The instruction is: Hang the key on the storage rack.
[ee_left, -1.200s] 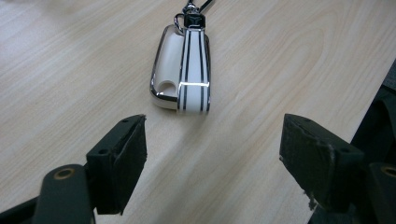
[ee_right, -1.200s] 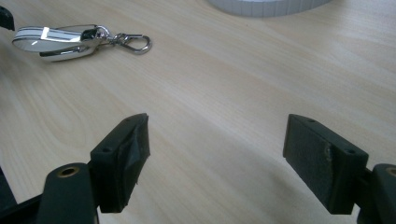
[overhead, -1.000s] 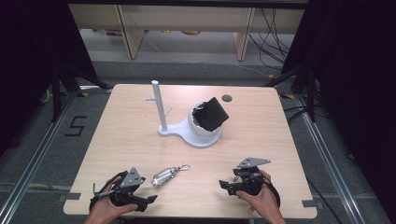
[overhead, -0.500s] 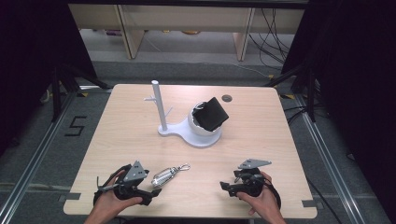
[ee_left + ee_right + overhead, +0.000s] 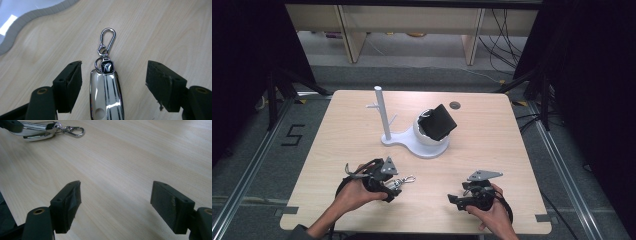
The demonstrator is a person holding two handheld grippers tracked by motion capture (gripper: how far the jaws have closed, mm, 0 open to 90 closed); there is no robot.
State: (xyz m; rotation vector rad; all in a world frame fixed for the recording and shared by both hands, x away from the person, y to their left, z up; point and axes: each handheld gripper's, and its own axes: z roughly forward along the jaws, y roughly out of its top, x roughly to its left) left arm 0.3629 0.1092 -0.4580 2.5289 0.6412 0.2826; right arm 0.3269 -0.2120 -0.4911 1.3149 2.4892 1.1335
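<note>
On the worktop (image 5: 337, 135), taking the white stand (image 5: 414, 141) as landmark: the left hand-held gripper (image 5: 388, 186) sits near the front edge, in front of the stand and a little to its left, held by the person's left hand (image 5: 353, 192). Its jaws are spread, one on each side of the key fob (image 5: 106, 95), with a gap showing between each pad and the fob's chrome sides. The fob lies flat on the wood, its ring and clasp (image 5: 107, 41) pointing away from the gripper toward the stand's base. From above, the clasp shows just past the gripper's tip.

The stand itself has a thin upright post (image 5: 382, 112) on its left and a round cup on its right, in which a black block (image 5: 440, 122) rests tilted.

In front of the stand and to its right, the right hand-held gripper (image 5: 455, 199) rests low by the front edge in the right hand (image 5: 492, 212). Its jaws stand wide apart over bare wood, well apart from the fob.
</note>
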